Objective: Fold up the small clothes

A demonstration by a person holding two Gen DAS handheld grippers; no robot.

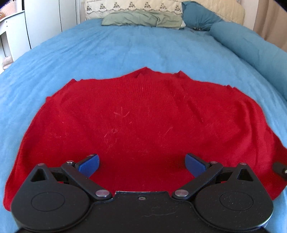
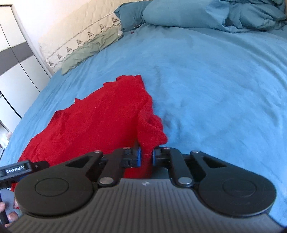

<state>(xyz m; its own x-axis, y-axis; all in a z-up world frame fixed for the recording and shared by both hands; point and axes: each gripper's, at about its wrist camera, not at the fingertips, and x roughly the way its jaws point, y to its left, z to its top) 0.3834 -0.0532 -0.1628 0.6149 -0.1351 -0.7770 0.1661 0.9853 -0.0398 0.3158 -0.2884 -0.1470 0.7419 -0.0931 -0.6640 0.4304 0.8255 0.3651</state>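
Observation:
A red knit sweater (image 1: 136, 116) lies spread flat on the blue bed sheet (image 1: 125, 46). My left gripper (image 1: 142, 164) is open, its blue pads wide apart just above the sweater's near edge. In the right wrist view the sweater (image 2: 100, 118) stretches to the left, and my right gripper (image 2: 146, 157) is shut on a bunched fold of its right edge (image 2: 150, 130), which is lifted a little off the sheet (image 2: 215, 80). The left gripper's side (image 2: 19, 168) shows at the lower left of that view.
A green pillow (image 1: 143, 19), a cream quilted headboard cover (image 1: 132, 7) and blue pillows (image 1: 199, 16) lie at the head of the bed. A rolled blue duvet (image 1: 251, 50) runs along the right side. White cupboards (image 2: 16, 53) stand to the left.

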